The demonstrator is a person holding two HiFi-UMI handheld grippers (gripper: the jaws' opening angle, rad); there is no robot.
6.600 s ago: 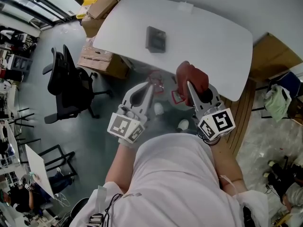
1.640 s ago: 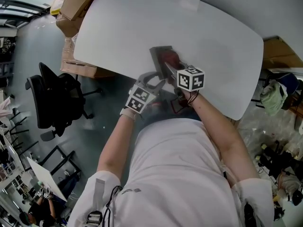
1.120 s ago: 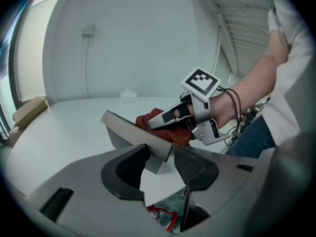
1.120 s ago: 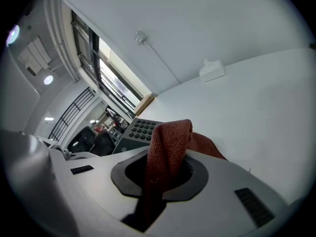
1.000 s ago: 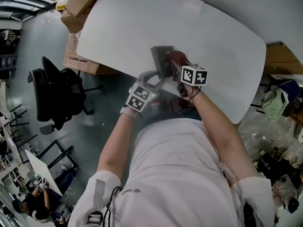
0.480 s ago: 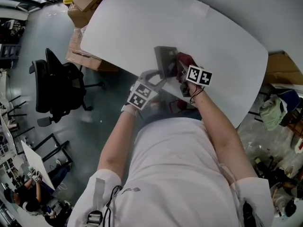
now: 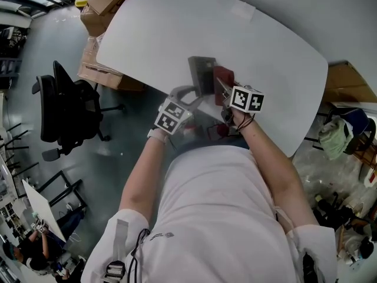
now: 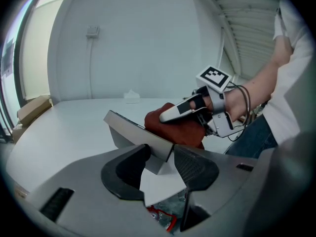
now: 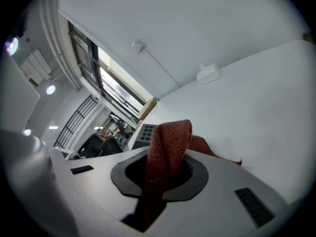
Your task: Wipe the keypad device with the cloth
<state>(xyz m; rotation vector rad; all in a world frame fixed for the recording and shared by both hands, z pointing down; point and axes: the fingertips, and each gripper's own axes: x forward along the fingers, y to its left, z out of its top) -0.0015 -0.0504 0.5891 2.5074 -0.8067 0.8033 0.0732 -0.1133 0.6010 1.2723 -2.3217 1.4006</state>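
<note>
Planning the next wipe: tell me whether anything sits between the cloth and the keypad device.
Nothing visible does. The cloth, clamped in the right gripper's jaws, lies directly beside the keypad device; the left gripper holds the device's near corner, off that path.

A broad white table with rounded corners point(image 7: 165, 34) is standing on a glossy grey floor point(image 7: 112, 152). A black swivel office chair point(image 7: 65, 108) is sitting well apart from it, and brown cardboard boxes point(image 7: 106, 69) are lying stacked just beside its edge. A plain white wall point(image 8: 148, 33) is rising behind the table, and daylight is coming through tall dark-framed windows point(image 9: 106, 88).
</note>
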